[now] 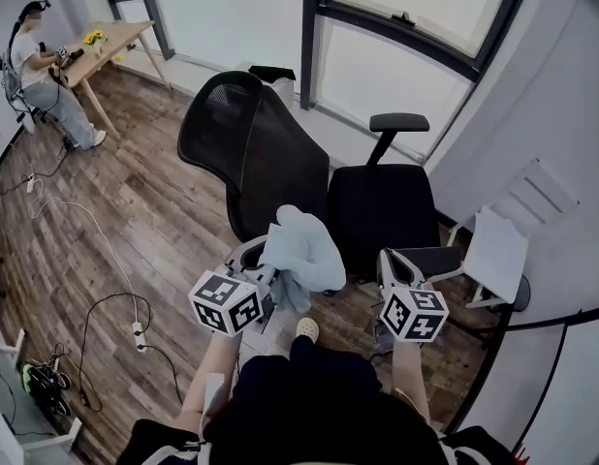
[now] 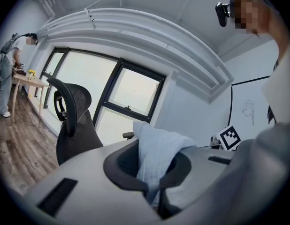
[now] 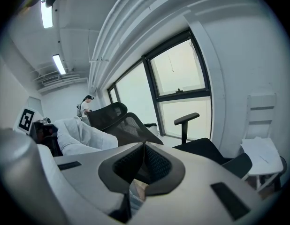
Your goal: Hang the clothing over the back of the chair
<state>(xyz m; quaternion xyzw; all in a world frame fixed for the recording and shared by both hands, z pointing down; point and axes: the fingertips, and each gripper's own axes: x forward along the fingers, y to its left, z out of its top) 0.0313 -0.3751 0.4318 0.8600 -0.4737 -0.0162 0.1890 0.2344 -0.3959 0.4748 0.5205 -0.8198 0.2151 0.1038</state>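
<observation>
Light-blue clothing [image 1: 301,250] is hanging bunched from the left tongs [image 2: 154,186] clenching it near the mesh chair back [image 1: 243,143], while the right tongs [image 3: 144,146] are hovering clenched, empty.

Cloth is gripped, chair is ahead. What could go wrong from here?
Only the left gripper pinches the bunched light blue cloth; the right gripper is shut and empty, so the cloth may land as a lump and fall.
The black mesh chair back leans backward, so fabric could slide off.

Clothing [image 2: 156,153] end hidden between jaws
</observation>
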